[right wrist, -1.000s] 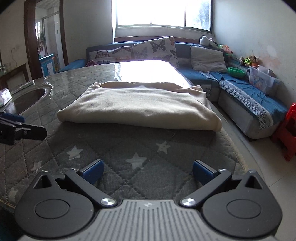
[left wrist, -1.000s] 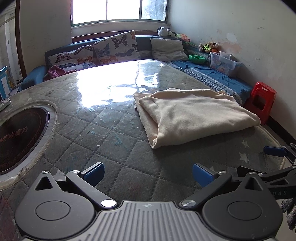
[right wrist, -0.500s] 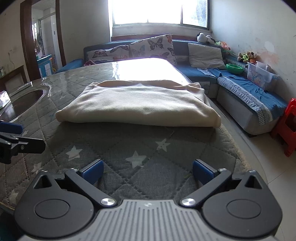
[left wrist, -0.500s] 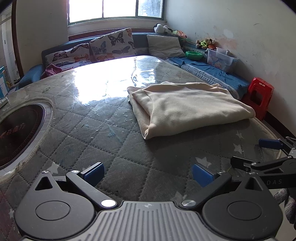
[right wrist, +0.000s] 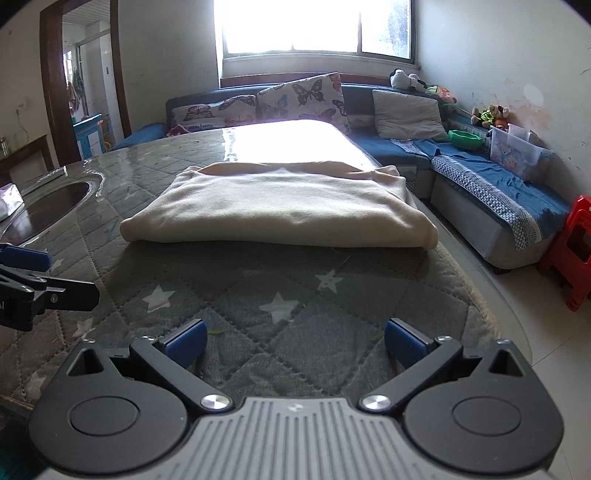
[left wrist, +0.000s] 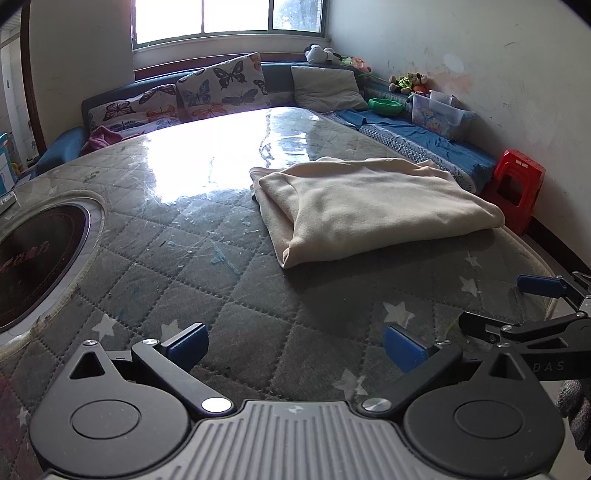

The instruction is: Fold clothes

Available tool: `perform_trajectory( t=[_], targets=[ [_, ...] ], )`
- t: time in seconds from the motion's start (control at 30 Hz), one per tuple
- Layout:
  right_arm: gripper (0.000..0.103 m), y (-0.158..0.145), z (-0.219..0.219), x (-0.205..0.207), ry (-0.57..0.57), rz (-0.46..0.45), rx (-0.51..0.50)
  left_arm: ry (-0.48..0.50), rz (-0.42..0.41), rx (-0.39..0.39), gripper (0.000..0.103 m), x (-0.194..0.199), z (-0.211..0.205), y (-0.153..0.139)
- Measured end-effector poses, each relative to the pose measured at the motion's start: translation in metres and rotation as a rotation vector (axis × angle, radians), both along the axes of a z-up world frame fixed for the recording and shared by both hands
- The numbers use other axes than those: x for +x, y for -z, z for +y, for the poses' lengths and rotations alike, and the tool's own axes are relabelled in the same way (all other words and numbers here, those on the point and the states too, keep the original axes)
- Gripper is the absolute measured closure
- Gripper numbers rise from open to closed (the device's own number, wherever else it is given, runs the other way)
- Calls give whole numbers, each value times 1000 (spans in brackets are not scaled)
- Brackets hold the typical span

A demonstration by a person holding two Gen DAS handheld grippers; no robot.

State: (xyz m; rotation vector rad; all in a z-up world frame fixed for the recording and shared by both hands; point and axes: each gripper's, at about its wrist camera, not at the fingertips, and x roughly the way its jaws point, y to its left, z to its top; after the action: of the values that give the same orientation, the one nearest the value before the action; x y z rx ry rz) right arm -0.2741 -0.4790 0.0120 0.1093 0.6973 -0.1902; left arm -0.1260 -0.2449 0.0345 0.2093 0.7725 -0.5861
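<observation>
Folded cream garment (right wrist: 280, 208) on the quilted table (right wrist: 258, 291), well ahead of both grippers' spread, empty jaws.

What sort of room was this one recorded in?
Most likely a home living room: a blue corner sofa with butterfly cushions under the window, soft toys along the wall, and a quilted table holding the folded cream garment.

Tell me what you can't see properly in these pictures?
- Folded cream garment: both views; its own top layer hides how many folds lie underneath, and what garment it is.
- Window: right wrist view; glare whites out everything outside.
- Right tongs: left wrist view; cut off by the right edge.
- Dark round inset: left wrist view; cut off by the left edge.
</observation>
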Motion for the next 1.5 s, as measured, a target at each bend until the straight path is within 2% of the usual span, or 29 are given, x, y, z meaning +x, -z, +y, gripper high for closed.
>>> perform_trajectory(
  t=[0.57, 0.87, 1.5],
  targets=[
    [0, -4, 5, -11, 12, -9, 15, 10, -6, -1, 0, -7, -3, -2],
    [0, -7, 11, -18, 11, -13, -14, 19, -8, -8, 0, -11, -3, -3],
    [0, -12, 10, -17, 11, -33, 1, 31, -7, -6, 0, -11, -7, -4]
  ],
)
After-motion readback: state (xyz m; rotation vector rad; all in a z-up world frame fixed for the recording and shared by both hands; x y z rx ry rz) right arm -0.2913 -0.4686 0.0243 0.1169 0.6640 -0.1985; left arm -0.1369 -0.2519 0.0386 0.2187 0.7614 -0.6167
